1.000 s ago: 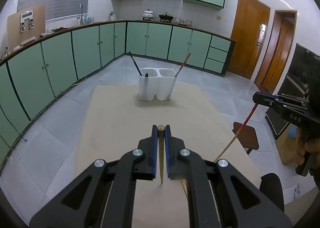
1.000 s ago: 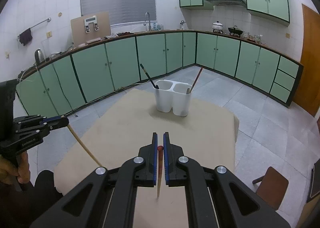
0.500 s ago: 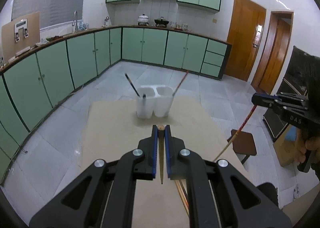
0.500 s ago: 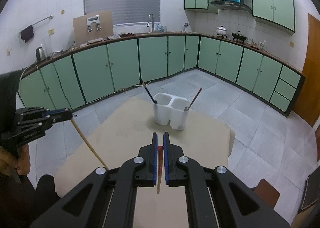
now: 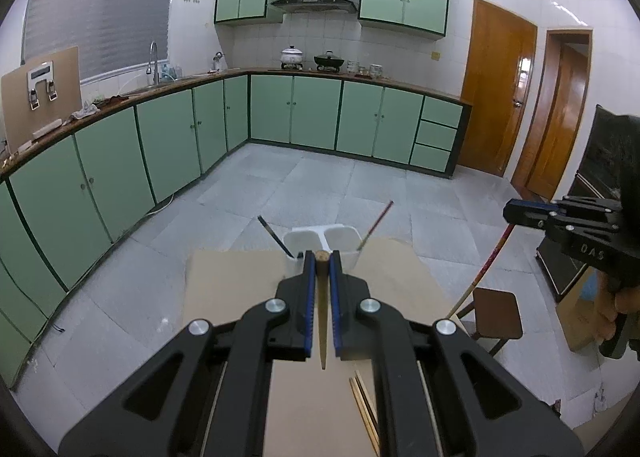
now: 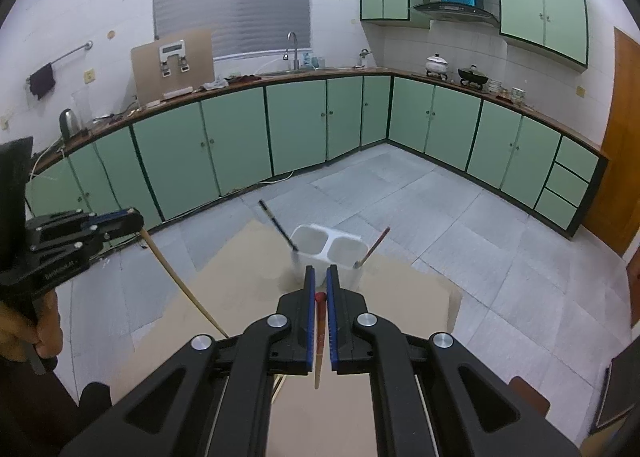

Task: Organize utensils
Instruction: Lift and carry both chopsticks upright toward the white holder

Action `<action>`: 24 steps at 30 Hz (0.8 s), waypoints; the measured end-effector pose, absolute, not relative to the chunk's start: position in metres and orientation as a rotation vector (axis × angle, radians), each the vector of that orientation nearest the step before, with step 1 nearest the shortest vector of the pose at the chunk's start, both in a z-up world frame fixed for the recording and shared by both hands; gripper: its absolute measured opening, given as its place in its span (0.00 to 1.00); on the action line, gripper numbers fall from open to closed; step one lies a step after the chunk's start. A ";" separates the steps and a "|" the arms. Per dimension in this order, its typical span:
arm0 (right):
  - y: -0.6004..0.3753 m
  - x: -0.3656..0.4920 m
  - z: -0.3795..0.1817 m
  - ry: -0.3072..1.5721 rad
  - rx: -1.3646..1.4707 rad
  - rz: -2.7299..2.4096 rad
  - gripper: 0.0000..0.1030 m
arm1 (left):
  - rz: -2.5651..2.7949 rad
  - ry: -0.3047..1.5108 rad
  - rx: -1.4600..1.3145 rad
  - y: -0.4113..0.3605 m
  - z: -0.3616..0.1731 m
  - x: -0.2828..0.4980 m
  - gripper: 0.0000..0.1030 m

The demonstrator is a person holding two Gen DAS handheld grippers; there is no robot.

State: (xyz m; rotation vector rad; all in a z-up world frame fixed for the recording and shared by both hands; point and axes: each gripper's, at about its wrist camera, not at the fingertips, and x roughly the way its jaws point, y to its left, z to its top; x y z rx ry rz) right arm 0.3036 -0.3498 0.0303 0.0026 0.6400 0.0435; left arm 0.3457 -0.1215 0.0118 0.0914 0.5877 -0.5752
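Chopsticks: my left tool (image 5: 322, 261) pinches a plain wooden one (image 5: 322, 321), my right tool (image 6: 321, 277) pinches a red-tipped one (image 6: 319, 337), above the bench (image 5: 240, 281).

The left tool (image 5: 321, 257) is black with blue pads, pinching a plain tan chopstick (image 5: 321, 309). The right tool (image 6: 321, 271) matches, gripping a red-tipped chopstick (image 6: 319, 333). The holder (image 6: 326, 253) is white, the desk (image 5: 236, 289) beige, the cabinets (image 6: 296, 129) pale green.
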 end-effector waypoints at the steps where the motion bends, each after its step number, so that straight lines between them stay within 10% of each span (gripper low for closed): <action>1: -0.351 0.310 0.034 0.640 -0.001 0.040 0.05 | -0.571 0.586 0.085 -0.124 0.014 0.351 0.06; 24: -0.367 0.452 0.066 0.577 0.028 -0.023 0.05 | -0.513 0.489 0.031 -0.191 0.044 0.477 0.06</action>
